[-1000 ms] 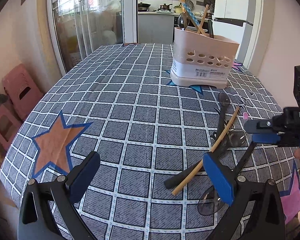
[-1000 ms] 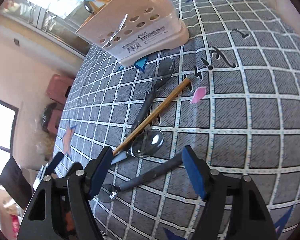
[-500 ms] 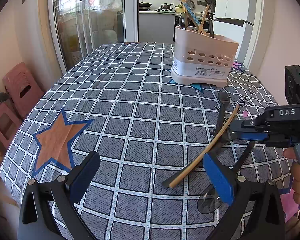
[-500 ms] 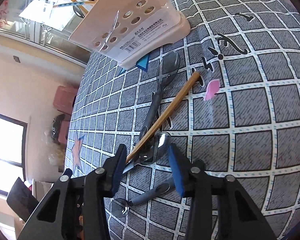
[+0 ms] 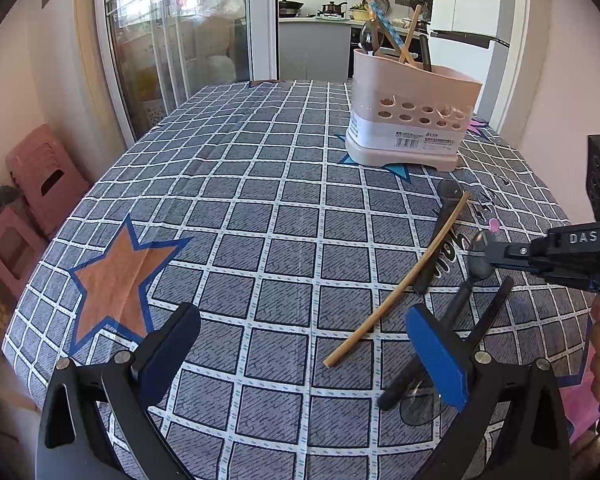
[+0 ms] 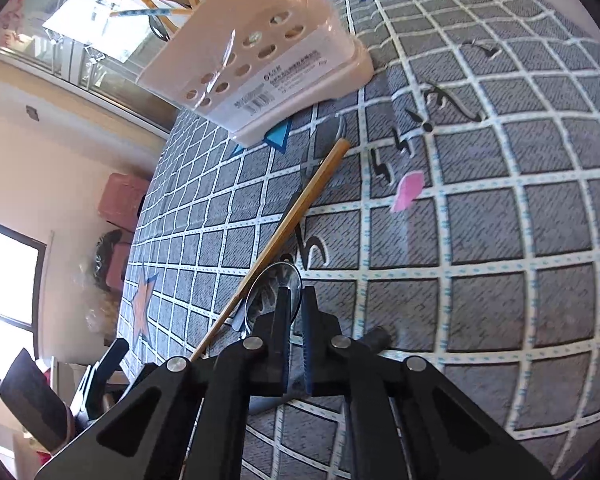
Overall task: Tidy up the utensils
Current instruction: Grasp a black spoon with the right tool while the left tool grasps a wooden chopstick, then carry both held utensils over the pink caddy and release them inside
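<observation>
right claw (image 6: pixel 296 300) pinched on spoon (image 6: pixel 274 284) at the bowl's rim, likely for a lift toward caddy (image 6: pixel 260 52). left claw (image 5: pixel 300 356) spread wide over cloth (image 5: pixel 260 200), idle. chopstick (image 5: pixel 400 280) and other spoons lying loose beside, near caddy, not yet sorted.

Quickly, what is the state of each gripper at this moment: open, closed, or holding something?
Left gripper: open, holding nothing.
Right gripper: closed on the bowl of a spoon.
</observation>
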Demonstrator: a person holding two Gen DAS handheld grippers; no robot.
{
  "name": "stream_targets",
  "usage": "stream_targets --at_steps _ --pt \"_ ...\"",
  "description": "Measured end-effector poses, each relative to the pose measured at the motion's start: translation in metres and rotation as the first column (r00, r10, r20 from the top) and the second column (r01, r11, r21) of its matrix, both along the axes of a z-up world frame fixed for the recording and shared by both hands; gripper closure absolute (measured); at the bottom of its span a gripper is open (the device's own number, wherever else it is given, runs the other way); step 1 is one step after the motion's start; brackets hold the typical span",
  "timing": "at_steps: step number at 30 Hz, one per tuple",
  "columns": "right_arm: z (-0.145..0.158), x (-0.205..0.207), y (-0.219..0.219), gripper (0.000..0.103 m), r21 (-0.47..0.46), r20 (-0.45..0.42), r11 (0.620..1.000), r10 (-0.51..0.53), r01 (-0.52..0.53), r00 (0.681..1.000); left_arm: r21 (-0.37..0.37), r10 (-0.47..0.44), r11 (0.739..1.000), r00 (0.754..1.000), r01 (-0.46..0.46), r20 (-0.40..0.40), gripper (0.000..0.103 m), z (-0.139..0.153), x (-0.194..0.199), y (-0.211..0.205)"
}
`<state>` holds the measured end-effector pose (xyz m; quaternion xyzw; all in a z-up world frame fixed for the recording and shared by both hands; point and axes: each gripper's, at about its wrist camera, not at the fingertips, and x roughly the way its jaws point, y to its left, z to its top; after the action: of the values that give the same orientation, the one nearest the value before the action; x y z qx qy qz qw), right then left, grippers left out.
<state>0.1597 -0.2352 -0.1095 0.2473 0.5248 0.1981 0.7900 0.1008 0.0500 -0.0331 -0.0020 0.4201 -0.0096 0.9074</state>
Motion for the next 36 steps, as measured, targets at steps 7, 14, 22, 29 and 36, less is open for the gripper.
stream_targets --at_steps 7,14,22,29,36 --pt "0.023 -0.009 -0.036 0.098 -0.048 0.08 0.998 -0.028 0.032 0.996 -0.012 -0.085 0.996 0.995 0.084 -0.047 0.0 0.0 0.028 -0.023" --pt "0.036 -0.016 -0.063 0.099 -0.054 0.113 0.997 -0.047 0.053 0.992 -0.007 -0.261 0.965 0.963 0.262 -0.072 0.0 0.008 0.061 -0.065" --pt "0.034 -0.021 -0.076 0.099 -0.035 0.11 0.996 -0.073 0.077 0.991 0.036 -0.398 0.91 0.896 0.412 -0.195 0.008 -0.01 0.09 -0.108" --pt "0.034 -0.022 -0.087 0.099 -0.012 0.11 0.996 -0.092 0.094 0.99 0.043 -0.455 0.876 0.853 0.48 -0.255 0.043 -0.019 0.104 -0.127" --pt "0.033 -0.022 -0.09 0.099 0.0 0.109 0.995 -0.096 0.097 0.989 0.029 -0.475 0.869 0.85 0.494 -0.229 0.066 -0.015 0.102 -0.128"
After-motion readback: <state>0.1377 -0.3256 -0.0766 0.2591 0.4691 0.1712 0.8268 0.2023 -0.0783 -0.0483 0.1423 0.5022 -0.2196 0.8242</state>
